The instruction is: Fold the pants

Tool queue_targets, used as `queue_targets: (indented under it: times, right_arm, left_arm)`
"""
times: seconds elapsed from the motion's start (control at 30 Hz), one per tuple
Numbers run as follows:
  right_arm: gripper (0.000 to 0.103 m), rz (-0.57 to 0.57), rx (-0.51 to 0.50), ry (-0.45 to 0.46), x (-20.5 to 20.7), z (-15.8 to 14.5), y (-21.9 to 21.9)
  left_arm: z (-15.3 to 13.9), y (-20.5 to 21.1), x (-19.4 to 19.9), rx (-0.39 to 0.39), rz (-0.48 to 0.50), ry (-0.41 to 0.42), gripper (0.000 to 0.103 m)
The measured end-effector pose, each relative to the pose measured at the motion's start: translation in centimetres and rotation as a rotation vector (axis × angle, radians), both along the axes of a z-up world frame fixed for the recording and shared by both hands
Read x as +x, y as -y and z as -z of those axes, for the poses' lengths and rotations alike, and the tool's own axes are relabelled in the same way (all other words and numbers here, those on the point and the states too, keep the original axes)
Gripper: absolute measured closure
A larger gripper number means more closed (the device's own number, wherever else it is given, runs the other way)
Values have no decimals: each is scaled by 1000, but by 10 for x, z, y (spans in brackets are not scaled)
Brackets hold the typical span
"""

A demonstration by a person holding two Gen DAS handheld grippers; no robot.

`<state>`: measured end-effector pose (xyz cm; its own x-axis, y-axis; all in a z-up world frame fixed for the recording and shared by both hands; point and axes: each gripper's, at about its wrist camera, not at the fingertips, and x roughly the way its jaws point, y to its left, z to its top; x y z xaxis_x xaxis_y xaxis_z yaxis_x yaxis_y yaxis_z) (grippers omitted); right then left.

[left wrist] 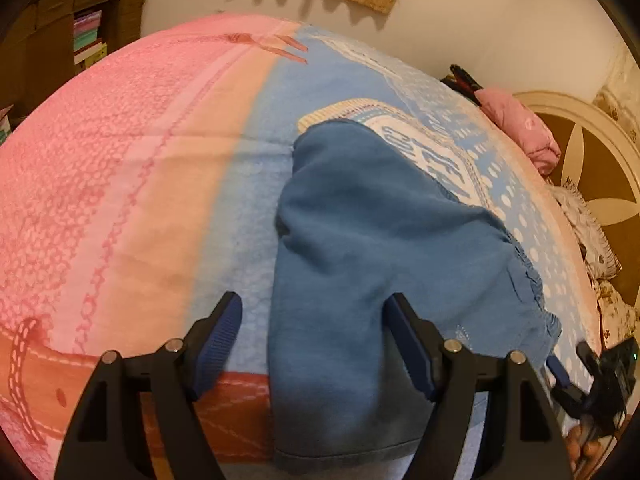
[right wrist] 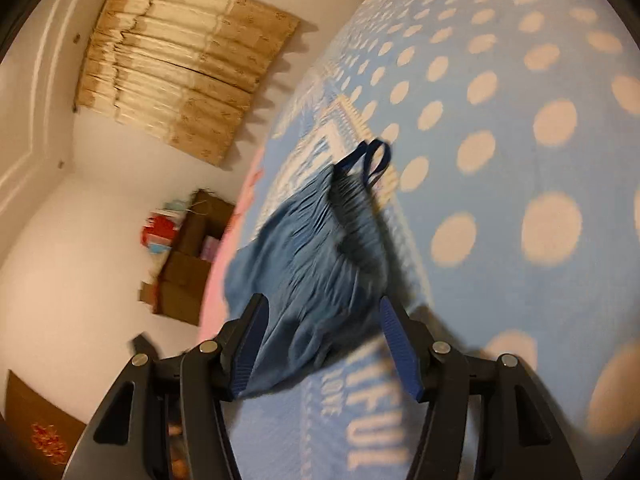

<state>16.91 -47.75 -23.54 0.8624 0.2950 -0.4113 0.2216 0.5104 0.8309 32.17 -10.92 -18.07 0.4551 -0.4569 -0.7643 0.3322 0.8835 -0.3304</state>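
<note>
Blue pants (left wrist: 372, 248) are lying on the pink-and-blue blanket (left wrist: 120, 168) on the bed. Left gripper (left wrist: 316, 340) is spread wide over one end of them — right gripper (right wrist: 320, 340) is spread too, gathered waistband (right wrist: 344, 216) sitting between its fingers.

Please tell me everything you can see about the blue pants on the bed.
The pants are mid-blue soft cloth, like sweatpants, with a gathered elastic waistband and a darker drawstring loop. They lie on the blanket, already doubled leg on leg. The hem end sits between the fingers of the open left tool. The waist end bunches between the fingers of the open right tool; that view is blurred, so contact there is unclear.
</note>
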Motion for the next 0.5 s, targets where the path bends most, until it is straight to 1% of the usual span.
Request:
queue_targets:
  times: [0.03,0.1,0.17,0.2,0.23,0.27,0.33,0.4,0.47,0.5]
  right_arm:
    - [43,-5,10,4,-2,0,-4]
    - [43,-15,79,18,-6,2,-14]
    - [42,-43,131,31,-3,6,-24]
    - [42,-71,126,14,3,9,-31]
    - [42,-70,96,-11,9,9,-30]
    - [42,-55,68,-29,15,9,-32]
    - [42,-29,60,-32,32,11,-29]
    - [42,-26,68,-38,49,14,-27]
    - [42,-16,90,9,61,14,-25]
    - [42,0,99,37,67,15,-24]
  left_arm:
    - [-1,-1,-1,-8,-8,2,26]
    - [-4,-1,-2,-1,-24,1,26]
    - [-11,-2,-5,29,-56,16,26]
    - [-14,-3,-7,57,-83,36,26]
    - [-17,-6,-10,76,-119,62,26]
    - [-18,-9,-11,82,-138,77,26]
    - [-17,-15,-13,119,-184,100,26]
    - [-8,-19,-11,109,-193,70,24]
    - [-3,-16,-9,88,-205,59,15]
    - [-3,-12,-8,80,-208,48,14]
